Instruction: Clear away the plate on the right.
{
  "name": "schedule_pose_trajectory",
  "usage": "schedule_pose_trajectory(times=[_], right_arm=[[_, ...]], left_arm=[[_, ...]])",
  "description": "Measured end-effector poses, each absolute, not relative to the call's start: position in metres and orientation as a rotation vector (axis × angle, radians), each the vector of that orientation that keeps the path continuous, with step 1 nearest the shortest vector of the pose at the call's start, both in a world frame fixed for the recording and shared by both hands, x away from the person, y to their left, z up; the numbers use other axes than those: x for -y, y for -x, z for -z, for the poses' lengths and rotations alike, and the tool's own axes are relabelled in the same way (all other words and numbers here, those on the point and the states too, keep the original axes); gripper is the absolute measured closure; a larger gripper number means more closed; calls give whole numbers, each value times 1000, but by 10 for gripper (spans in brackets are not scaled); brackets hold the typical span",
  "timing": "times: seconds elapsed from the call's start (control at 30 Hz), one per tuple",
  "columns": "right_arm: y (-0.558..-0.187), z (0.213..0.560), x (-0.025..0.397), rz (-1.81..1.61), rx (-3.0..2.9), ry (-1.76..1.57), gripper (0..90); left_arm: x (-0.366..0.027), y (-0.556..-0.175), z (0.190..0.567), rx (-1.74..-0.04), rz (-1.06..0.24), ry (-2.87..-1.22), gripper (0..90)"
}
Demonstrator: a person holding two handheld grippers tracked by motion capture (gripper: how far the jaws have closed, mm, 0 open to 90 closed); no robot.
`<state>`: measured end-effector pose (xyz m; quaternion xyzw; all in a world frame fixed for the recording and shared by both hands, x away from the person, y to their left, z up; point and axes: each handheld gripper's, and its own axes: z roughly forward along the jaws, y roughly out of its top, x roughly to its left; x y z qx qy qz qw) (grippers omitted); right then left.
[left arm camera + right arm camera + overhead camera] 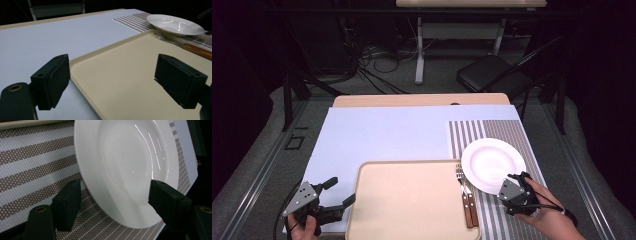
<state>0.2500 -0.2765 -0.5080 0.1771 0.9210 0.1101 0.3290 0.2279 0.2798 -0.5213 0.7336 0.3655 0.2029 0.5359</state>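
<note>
Wooden-handled cutlery [467, 197] beside white plate [492, 162]

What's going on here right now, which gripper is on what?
A person works at the table with a gripper in each hand. The right gripper is open, its jaws straddling the near rim of the white plate on the striped placemat, not yet closed on it. The left gripper is open too, at the near left corner of the beige tray, holding nothing. A fork and knife lie on the tray's right side, beside the plate.
</note>
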Motion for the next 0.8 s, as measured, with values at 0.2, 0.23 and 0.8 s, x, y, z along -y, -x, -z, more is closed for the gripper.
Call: schedule_pose_trajectory(times=[0.2, 0.23, 0.8], right_arm=[[-255, 517, 274, -327, -2416, -424, 264], [-255, 518, 273, -330, -2419, -423, 264], [-267, 533, 267, -266, -2441, -397, 265]], left_arm=[[-280, -228, 521, -869, -482, -1748, 135], [-280, -228, 521, -868, -483, -1749, 135], [-280, -228, 521, -874, -482, -1750, 135]])
